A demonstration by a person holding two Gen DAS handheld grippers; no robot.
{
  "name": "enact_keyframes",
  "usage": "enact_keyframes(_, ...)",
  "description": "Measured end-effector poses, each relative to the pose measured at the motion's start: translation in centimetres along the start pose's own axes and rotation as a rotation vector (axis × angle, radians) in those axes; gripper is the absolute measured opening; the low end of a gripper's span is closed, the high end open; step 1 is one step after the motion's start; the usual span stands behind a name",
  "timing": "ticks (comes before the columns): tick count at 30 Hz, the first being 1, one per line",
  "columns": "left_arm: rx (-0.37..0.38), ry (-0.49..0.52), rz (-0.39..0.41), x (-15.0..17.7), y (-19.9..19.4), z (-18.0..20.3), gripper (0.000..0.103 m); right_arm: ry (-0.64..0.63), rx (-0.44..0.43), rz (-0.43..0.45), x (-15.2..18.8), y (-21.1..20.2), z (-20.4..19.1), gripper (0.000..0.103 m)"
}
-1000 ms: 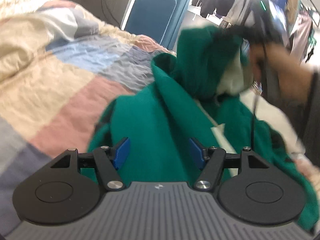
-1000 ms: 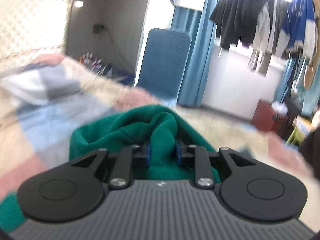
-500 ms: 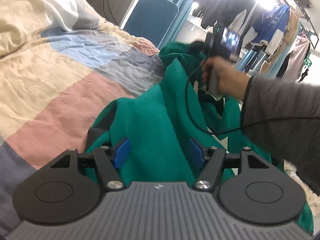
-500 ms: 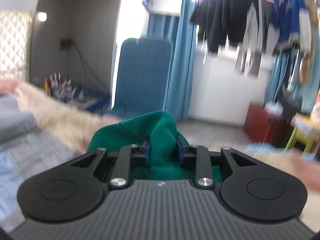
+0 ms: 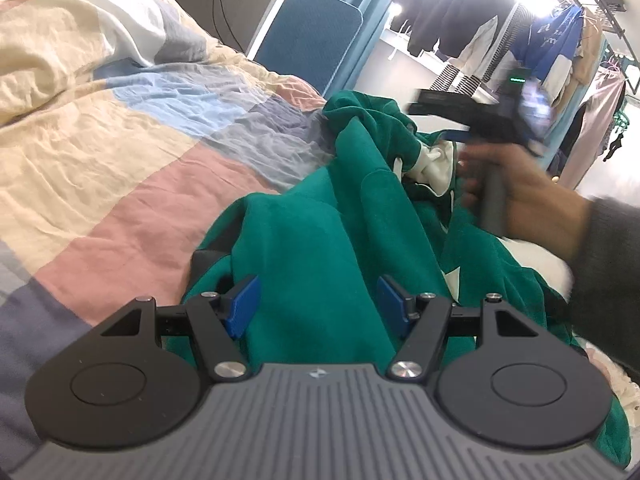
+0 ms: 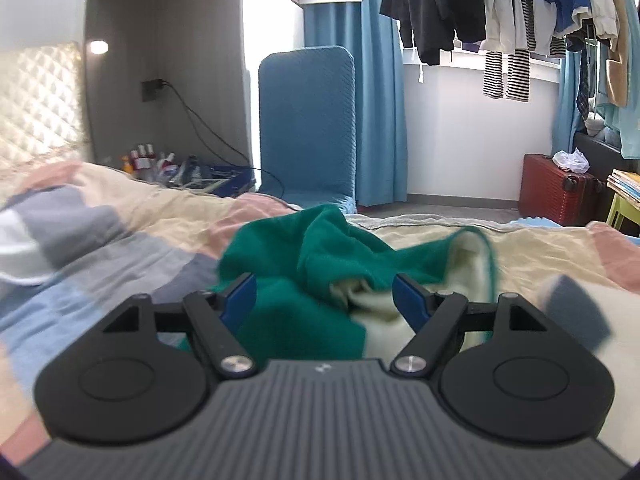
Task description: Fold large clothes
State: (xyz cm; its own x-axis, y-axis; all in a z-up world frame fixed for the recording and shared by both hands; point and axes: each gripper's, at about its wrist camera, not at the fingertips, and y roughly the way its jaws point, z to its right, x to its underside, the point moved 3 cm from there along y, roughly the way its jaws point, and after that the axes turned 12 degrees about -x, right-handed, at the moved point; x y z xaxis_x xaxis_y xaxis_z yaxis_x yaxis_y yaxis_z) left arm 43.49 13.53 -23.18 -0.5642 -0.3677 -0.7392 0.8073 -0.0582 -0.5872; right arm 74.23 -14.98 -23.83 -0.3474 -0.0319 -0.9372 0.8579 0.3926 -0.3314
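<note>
Left gripper [image 5: 316, 304] held wide, blue pads clear of the crumpled green fleece hoodie with cream lining [image 5: 320, 240] heaped on the patchwork quilted bedspread [image 5: 120, 128]; right gripper [image 6: 324, 300] just opened, jaws apart over the bunched cloth, nothing pinched; farther off, upright blue padded chair [image 6: 306, 120]; beyond, hanging clothes [image 6: 500, 8] by blue curtains [image 6: 380, 100].

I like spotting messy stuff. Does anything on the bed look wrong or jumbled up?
Yes. The green fleece garment is heaped in a crumpled pile on the patchwork quilt instead of lying flat. Part of it is flipped over, so its cream inner lining shows. Nothing looks torn or spilled.
</note>
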Motion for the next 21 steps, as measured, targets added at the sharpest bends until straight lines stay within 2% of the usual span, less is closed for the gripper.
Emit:
enact_keyframes(5,-0.034,-0.005,0.0,0.1,-2.3,0.3,0.07,0.007,-0.029,-0.016,0.8,-9.1,-0.5,0.076)
enact_keyframes(11,-0.046,0.048,0.065,0.3,-7.4,1.4,0.07,0.062,-0.056,-0.057,3.7,-20.3,-1.8,0.076)
enact_keyframes(15,-0.038,0.068,0.083,1.2,-10.5,2.8,0.07,0.123,-0.089,-0.098,6.2,-25.6,-3.0,0.076)
enact_keyframes(21,-0.016,0.103,0.027,3.3,-13.3,5.2,0.07,0.307,-0.119,-0.143,10.0,-30.7,-3.7,0.076)
